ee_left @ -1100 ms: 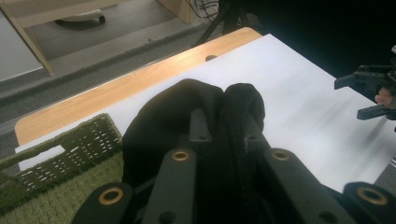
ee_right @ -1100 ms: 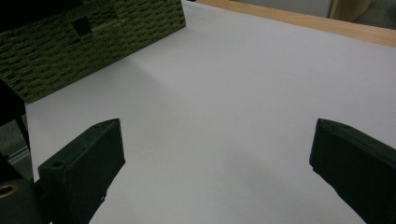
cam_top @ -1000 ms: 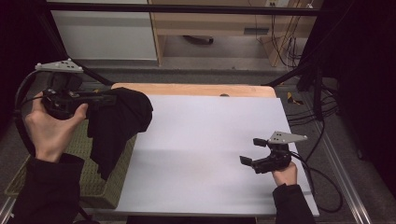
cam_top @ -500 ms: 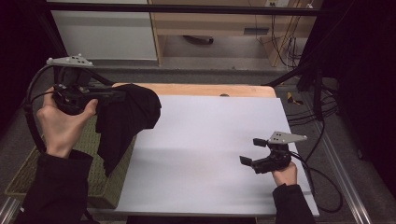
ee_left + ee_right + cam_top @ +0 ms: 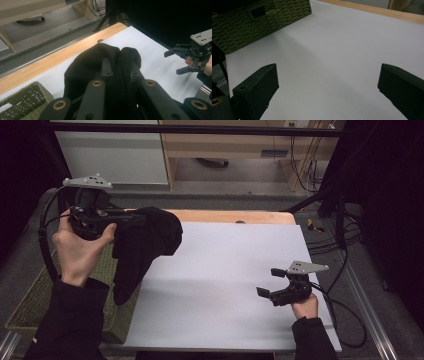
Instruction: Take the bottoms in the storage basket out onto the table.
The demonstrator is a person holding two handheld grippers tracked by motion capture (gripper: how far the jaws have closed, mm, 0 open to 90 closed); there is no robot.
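A black cloth (image 5: 145, 240) hangs from my left gripper (image 5: 141, 218), which is shut on its bunched upper part, at the left side of the white table sheet (image 5: 225, 265). Its lower end dangles over the edge of the green woven basket (image 5: 30, 305). In the left gripper view the cloth (image 5: 95, 60) wraps around the jaws of the left gripper (image 5: 118, 67) and hides their tips. My right gripper (image 5: 268, 282) rests low at the right of the sheet, open, with nothing between its jaws. In its own view the right gripper (image 5: 329, 87) has bare white sheet (image 5: 332, 45) between the jaws.
The woven basket (image 5: 249, 25) stands off the sheet's left edge. A wooden table strip (image 5: 235, 216) runs along the far side. Cables (image 5: 340, 240) trail at the right. The left gripper view has the right gripper (image 5: 174, 62) far off at the right.
My left hand has moved up and to the right, carrying the black cloth from over the basket toward the sheet. The right gripper has stayed in place.
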